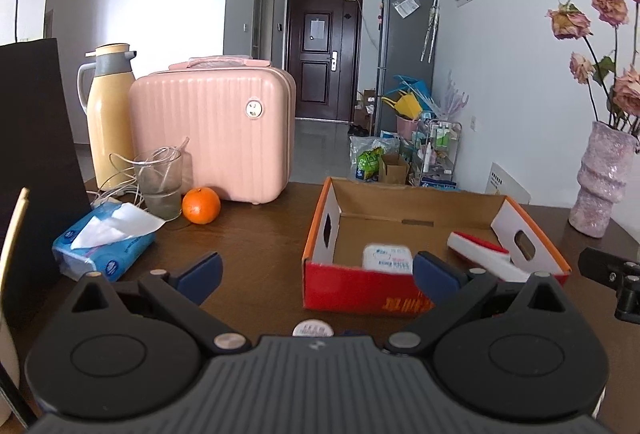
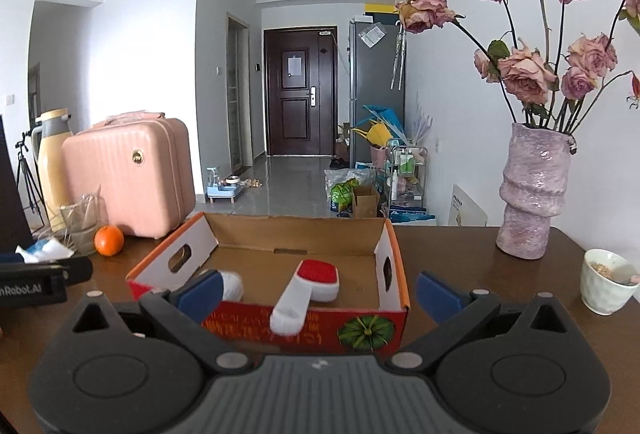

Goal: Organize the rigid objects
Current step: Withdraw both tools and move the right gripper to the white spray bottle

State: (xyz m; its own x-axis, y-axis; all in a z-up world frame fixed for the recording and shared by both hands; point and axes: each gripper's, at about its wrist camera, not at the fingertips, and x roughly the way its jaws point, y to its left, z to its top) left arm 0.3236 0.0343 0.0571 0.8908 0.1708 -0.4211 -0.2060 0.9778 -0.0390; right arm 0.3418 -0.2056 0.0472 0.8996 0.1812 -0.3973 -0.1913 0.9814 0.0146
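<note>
Cardboard box (image 2: pixel 394 266) is seen at frame centre on the brown tabletop (image 1: pixel 256 246), a red-and-white brush (image 2: pixel 308 286) leaned over its near wall. Both the left gripper (image 1: pixel 318 274) and right gripper (image 2: pixel 320 292) are held with fingers spread, empty.

The left claw (image 1: pixel 318 276) is held level, its blue-padded fingers (image 1: pixel 202 274) spread wide and empty. The right claw (image 2: pixel 320 292) sits beside it, likewise spread wide, gripping nothing.
</note>
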